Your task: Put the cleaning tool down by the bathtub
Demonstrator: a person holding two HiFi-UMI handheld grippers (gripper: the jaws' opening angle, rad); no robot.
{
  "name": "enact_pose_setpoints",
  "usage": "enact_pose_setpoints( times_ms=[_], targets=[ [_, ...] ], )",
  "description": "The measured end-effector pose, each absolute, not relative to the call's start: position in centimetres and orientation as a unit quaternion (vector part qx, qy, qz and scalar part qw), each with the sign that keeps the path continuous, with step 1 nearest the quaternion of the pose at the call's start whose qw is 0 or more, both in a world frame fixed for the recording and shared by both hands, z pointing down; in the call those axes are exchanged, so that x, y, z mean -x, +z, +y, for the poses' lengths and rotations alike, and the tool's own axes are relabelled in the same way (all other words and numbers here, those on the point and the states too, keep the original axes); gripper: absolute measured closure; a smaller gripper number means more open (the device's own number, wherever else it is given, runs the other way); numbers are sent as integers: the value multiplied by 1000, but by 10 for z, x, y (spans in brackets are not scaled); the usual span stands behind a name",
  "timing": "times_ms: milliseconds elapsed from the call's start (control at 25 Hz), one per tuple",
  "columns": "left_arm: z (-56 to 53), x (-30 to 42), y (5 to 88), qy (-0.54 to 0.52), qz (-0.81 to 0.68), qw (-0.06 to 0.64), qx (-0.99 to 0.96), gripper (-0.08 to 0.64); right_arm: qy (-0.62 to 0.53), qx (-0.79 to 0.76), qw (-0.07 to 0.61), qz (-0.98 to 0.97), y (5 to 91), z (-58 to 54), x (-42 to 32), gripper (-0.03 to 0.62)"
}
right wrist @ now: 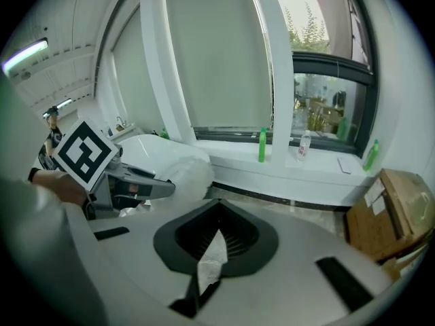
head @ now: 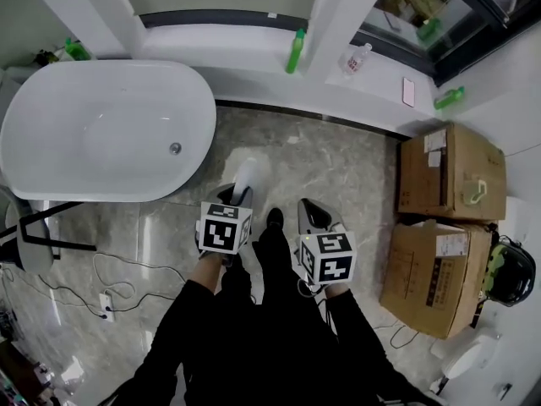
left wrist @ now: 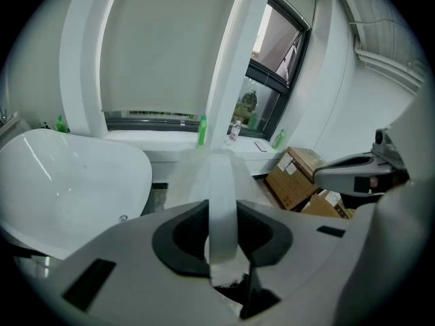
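The white bathtub [head: 101, 134] stands at the upper left on the marble floor. My left gripper [head: 237, 194] is shut on the cleaning tool [head: 245, 176], a white soft-looking tool that sticks out forward past the jaws, above the floor just right of the tub. In the left gripper view the tool's white handle [left wrist: 221, 202] runs straight out between the closed jaws toward the tub [left wrist: 68, 182]. My right gripper [head: 311, 215] hovers beside it, apart from the tool, jaws closed on a scrap of white tissue [right wrist: 212, 258]. The right gripper view shows the left gripper [right wrist: 136, 185] and the tool's head [right wrist: 187, 172].
Two cardboard boxes [head: 452, 172] [head: 431, 277] stand at the right. A window ledge [head: 254, 62] behind the tub carries green bottles [head: 294, 51] and a phone [head: 409, 91]. A black stand [head: 51, 227] and a cable with a power strip [head: 106, 304] lie at the left on the floor.
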State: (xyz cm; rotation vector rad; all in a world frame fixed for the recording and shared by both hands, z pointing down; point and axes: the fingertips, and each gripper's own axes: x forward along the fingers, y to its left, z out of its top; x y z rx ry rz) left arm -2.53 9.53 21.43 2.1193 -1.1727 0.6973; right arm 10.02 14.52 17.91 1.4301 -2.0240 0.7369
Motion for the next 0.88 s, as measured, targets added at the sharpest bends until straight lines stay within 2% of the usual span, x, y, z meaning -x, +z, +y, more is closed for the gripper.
enact_pose_setpoints(
  times_ms=[360, 880],
  targets=[
    [40, 3, 232, 275, -481, 326, -766, 465, 292, -504, 282, -762, 195, 89, -148, 592],
    [-9, -19, 275, 282, -486, 338, -755, 465, 327, -490, 290, -754, 243, 59, -162, 592]
  ],
)
